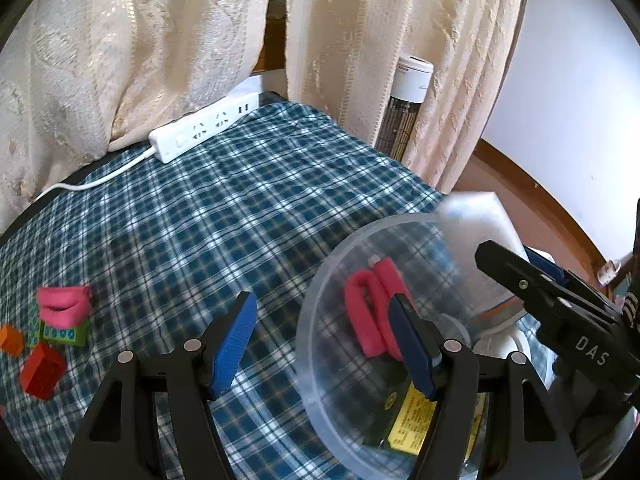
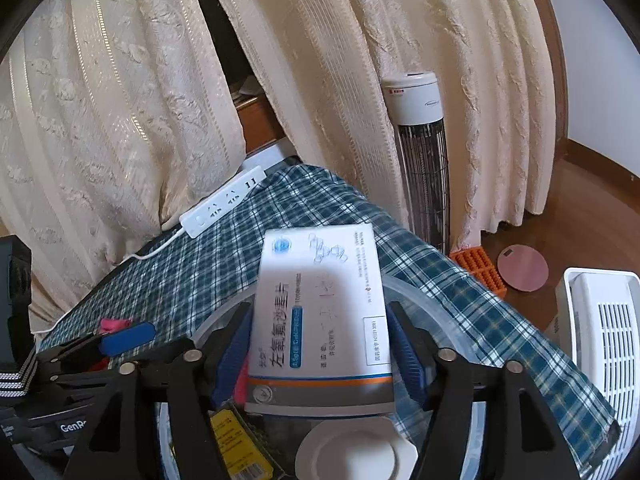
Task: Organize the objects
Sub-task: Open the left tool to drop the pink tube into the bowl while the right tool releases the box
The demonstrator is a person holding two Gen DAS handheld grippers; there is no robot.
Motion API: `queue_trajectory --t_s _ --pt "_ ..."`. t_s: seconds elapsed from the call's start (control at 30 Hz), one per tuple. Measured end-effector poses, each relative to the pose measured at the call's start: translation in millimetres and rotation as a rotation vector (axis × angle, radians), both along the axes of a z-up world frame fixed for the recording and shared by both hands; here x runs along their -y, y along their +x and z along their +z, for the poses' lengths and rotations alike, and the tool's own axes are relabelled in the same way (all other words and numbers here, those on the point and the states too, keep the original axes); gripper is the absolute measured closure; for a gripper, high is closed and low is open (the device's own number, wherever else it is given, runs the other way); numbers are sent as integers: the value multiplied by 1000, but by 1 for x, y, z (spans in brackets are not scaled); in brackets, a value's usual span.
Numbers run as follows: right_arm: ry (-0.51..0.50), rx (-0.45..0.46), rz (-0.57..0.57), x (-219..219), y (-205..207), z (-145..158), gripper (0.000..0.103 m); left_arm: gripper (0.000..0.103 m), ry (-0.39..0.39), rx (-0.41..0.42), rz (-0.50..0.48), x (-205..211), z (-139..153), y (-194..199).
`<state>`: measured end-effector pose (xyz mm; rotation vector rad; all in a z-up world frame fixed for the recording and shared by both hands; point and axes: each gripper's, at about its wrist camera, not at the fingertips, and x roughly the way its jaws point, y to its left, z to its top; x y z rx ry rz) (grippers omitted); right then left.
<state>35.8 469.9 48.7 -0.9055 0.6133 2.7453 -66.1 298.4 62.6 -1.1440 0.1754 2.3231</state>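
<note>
Box status: white medicine box (image 2: 320, 320) sits between my right fingers (image 2: 320, 354), over the clear plastic bowl (image 1: 320, 360). There's a sliver of a gap on both sides, so I'd say the pads are off it and it's leaning on the bowl, though the fisheye makes that hard to swear to.

Left fingers: my left fingers (image 1: 324, 348) are spread wide and holding nothing. One blue pad hangs over the bowl's rim, the other over bare cloth.

Already in the bowl: pink foam loop (image 1: 372, 312), a yellow-labelled pack (image 1: 408, 428) and a white lid-like thing (image 2: 356, 452).

Still out: another pink foam piece (image 1: 64, 306) stacked on a green block (image 1: 66, 334), plus red block (image 1: 42, 374) and orange block (image 1: 12, 340), well apart from the bowl.

What could go wrong: the box looks propped at a tilt on the rim, so it could slide out over the edge instead of dropping in. My two grippers are close together too, and a careless swing could knock the bowl.

Surface: blue-and-white plaid cloth (image 1: 240, 208), with a white power strip (image 1: 200, 132) at the far edge.

Room: cream curtains (image 2: 120, 100) behind, tower heater (image 2: 420, 152) and wood floor (image 2: 580, 220) off to the side.
</note>
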Motion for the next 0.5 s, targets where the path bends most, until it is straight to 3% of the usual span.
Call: queue_trajectory --t_s 0.5 --pt "13 -3 4 17 6 8 29 33 2 -2 52 31 0 8"
